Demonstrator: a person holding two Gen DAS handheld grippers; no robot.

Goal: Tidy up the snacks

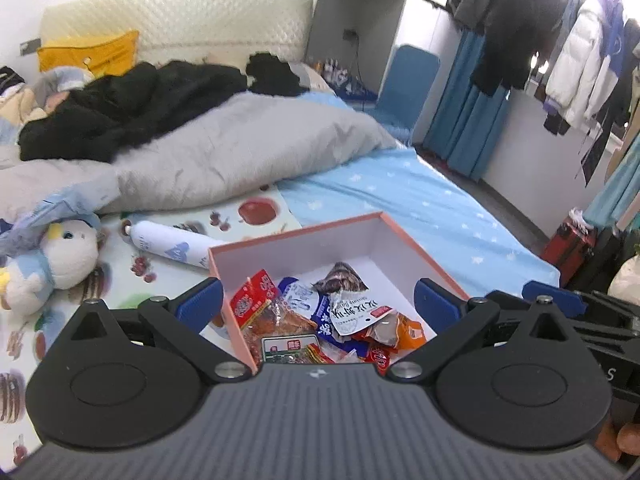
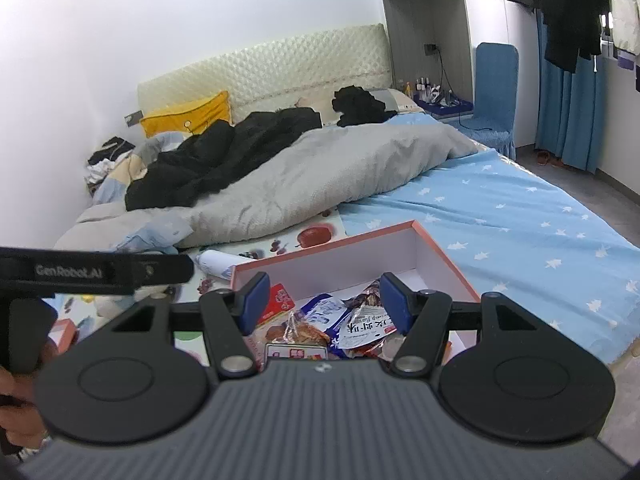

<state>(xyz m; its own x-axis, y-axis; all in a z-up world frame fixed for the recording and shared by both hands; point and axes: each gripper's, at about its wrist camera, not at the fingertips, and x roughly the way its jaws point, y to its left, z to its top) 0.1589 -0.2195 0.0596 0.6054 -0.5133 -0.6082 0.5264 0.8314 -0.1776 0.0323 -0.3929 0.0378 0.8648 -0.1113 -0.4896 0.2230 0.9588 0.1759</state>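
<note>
The pink-rimmed, white-lined cardboard box (image 1: pixel 362 236) sits on the bed's fruit-printed mat (image 1: pixel 120 280), holding a heap of red, blue and white snack packets (image 1: pixel 320 312). Above the box, the left hand-held gripper (image 1: pixel 318 300) spreads wide, empty. The right hand-held gripper (image 2: pixel 324 300) hangs over the box too, half spread, gripping nothing.

the far half of the box (image 1: pixel 384 240) floor is free for entry; snack packets (image 1: pixel 320 316) crowd the near half, the bottle (image 1: pixel 168 244) flanks its left wall.
</note>
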